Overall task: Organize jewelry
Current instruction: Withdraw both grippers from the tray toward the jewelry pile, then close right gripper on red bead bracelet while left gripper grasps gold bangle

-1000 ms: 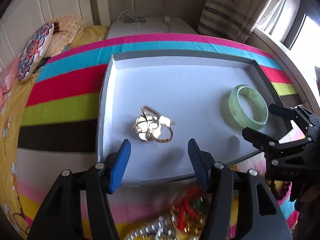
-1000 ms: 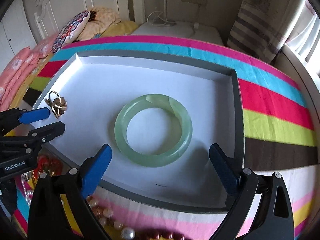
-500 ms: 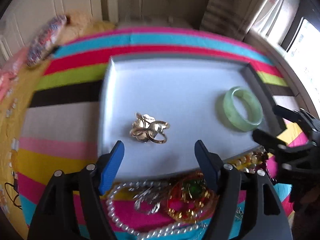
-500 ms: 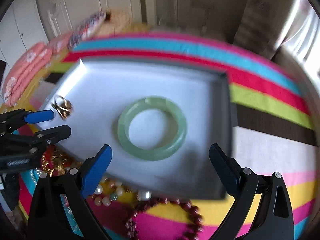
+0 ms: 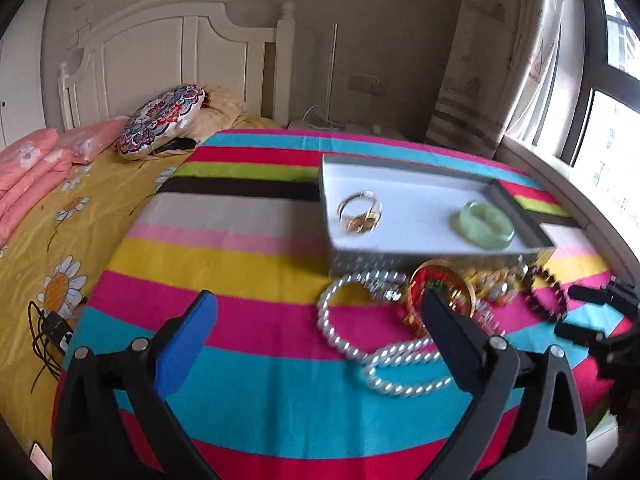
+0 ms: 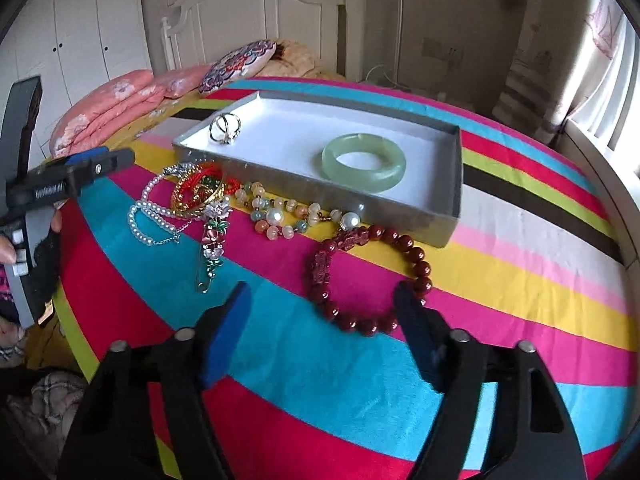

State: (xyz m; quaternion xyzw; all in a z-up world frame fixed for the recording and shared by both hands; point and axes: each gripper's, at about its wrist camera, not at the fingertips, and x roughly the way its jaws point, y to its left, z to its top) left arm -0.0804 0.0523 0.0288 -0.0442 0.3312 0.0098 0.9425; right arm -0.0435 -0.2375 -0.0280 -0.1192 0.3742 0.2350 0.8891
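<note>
moved: both tools have been drawn back from over the grey tray (image 6: 400, 210) since the earlier frames, so that the loose jewelry on the striped bedspread (image 6: 320, 360) is now seen in front of them.
left tool (image 5: 316, 320): jaws seen wide and opening further; nothing is held between them, only bedspread is seen there, with the pearl strand (image 5: 360, 350) near the right finger.
right tool (image 6: 322, 312): jaws partly spread and closing; nothing is gripped, though the dark red bead bracelet (image 6: 372, 276) lies just beyond the fingertips, its near edge beside the right finger.
tray contents: a gold flower ring (image 6: 225, 129) is seen at the left end and a green jade bangle (image 6: 364, 162) toward the right, well apart, both lying flat on the white floor.
outside the tray: a red-and-gold bangle (image 6: 198, 196), a mixed bead strand (image 6: 280, 216) and an enamel flower brooch (image 6: 214, 240) are seen beside the tray's near wall.
background: pillows (image 6: 240, 65) are seen by a white headboard (image 6: 256, 20).
</note>
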